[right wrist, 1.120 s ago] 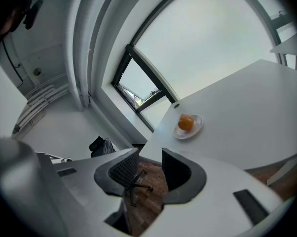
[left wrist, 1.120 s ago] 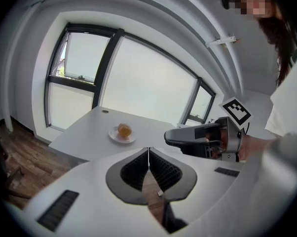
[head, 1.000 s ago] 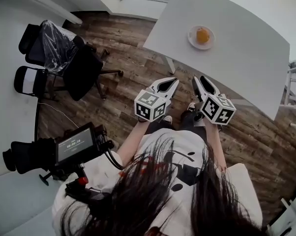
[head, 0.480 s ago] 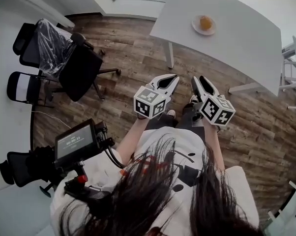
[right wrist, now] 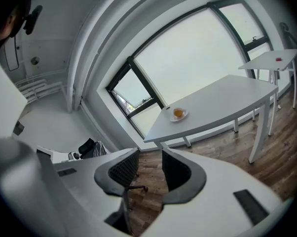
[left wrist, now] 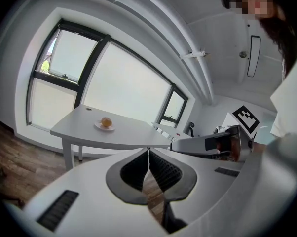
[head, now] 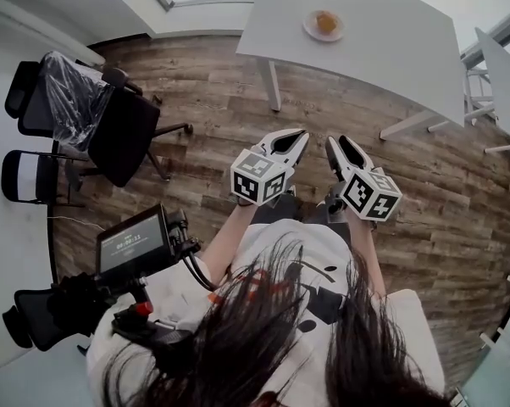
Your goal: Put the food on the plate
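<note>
Plainly, the small orange-brown piece of food (head: 326,21) already lies on the round white plate (head: 309,30). The plate stands on the pale grey curved-edge table (head: 390,45), set back from the near edge and toward the table's left end. At this range the food might be a bun or a piece of fruit. The tabletop around the plate is bare.

Both grippers hang in front of the person's body, well apart from the table. A wide stretch of brown wood-plank floor (head: 213,83) lies between them and the table's near edge.

The white left gripper (head: 299,136) has its fingers pressed tip to tip, with nothing between them. Just beside it and not touching, the white right gripper (head: 335,142) is drawn in to a narrow slit. Only floor shows through the slit, and it holds nothing.

To the left, a black office chair wrapped in clear plastic (head: 73,91) and a second black swivel chair (head: 124,130) stand close together off the path to the table. To the right, a smaller white side table (head: 502,58) stands just beside the main table's end. Slim white table legs (head: 270,81) drop from the table's underside near its edge.
</note>
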A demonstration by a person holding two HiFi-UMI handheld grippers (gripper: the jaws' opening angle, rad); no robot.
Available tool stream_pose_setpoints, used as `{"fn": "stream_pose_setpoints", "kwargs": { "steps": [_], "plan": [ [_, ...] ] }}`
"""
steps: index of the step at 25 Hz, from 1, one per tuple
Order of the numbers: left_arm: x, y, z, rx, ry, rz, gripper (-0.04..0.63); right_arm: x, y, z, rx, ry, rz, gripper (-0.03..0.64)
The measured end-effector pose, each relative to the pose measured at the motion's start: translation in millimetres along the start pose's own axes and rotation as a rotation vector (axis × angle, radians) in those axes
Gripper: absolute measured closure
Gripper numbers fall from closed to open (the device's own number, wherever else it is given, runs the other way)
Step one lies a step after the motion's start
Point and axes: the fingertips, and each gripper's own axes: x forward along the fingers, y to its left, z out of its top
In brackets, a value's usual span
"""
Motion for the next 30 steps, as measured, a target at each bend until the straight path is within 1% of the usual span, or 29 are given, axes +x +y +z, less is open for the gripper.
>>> {"fn": "stream_pose_setpoints", "kwargs": {
  "steps": [3,9,12,17,24,30],
  "plan": [
    [1,-13,0,0.007,-0.005,-0.007,0.589,-13,-5,0,0.005,-0.011,-0.007,0.46],
    [-5,-40,-11,-0.015,-0.018,0.029,0.589,-42,-5,-10,0.004,0.001,0.027,0.46],
    [-13,-64,-27,-0.021,-0.018,0.045,0.589,-64,-8,-23,0.001,0.013,0.047,0.46],
    [-37,-118,-65,-0.032,-0.018,0.088,0.589,-120,-11,-56,-0.005,0.039,0.087,0.46],
    [-46,-120,-80,-0.07,0.004,0.131,0.589,-120,-9,-69,0.0,0.094,0.113,0.46],
    [-76,-176,-102,-0.031,-0.029,0.154,0.589,-181,-2,-96,-0.026,0.074,0.157,0.46]
  ]
}}
